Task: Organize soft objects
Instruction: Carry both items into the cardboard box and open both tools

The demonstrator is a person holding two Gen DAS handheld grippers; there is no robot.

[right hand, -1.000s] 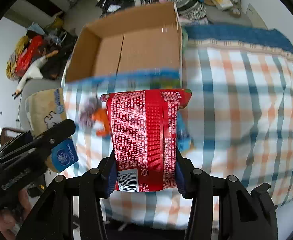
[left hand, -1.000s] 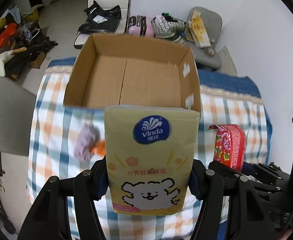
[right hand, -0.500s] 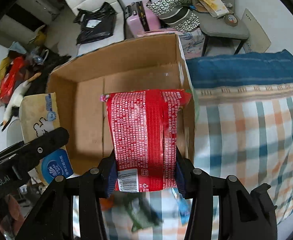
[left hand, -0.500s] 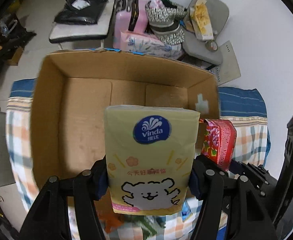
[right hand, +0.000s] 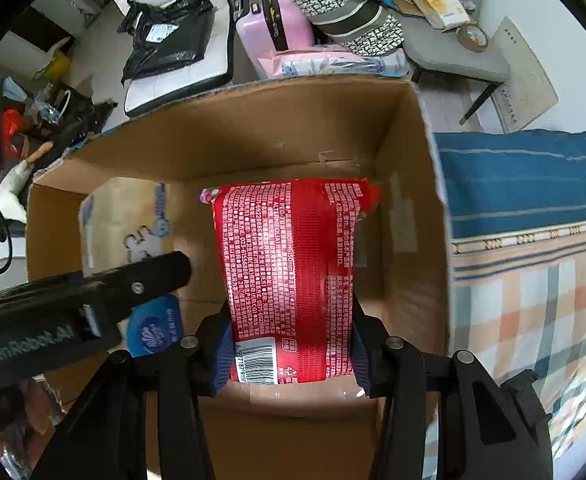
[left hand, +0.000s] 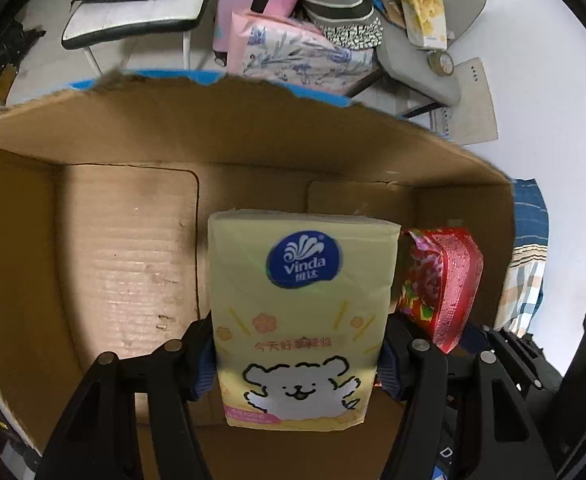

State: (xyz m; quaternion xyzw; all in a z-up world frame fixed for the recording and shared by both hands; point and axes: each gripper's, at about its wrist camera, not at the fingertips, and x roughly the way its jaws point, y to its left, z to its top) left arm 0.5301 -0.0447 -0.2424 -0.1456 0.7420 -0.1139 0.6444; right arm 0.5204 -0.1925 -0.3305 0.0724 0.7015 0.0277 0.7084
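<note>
Over the open cardboard box [left hand: 125, 264], the left gripper [left hand: 299, 360] pinches a yellow tissue pack [left hand: 303, 320]; the box floor looks bare, so nothing is packed yet.

In the right wrist view, the right gripper [right hand: 289, 344] clamps a red pack [right hand: 293, 280] above the box's right side, awaiting release.

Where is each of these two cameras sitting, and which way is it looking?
Left wrist: rides the left gripper, looking steeply down along its fingers at the yellow tissue pack it clamps, over the cardboard box.
Right wrist: rides the right gripper, looking straight down at its red pack over the same box; the left gripper's black finger shows at left.
Shared: box, both packs, pink suitcase.
</note>
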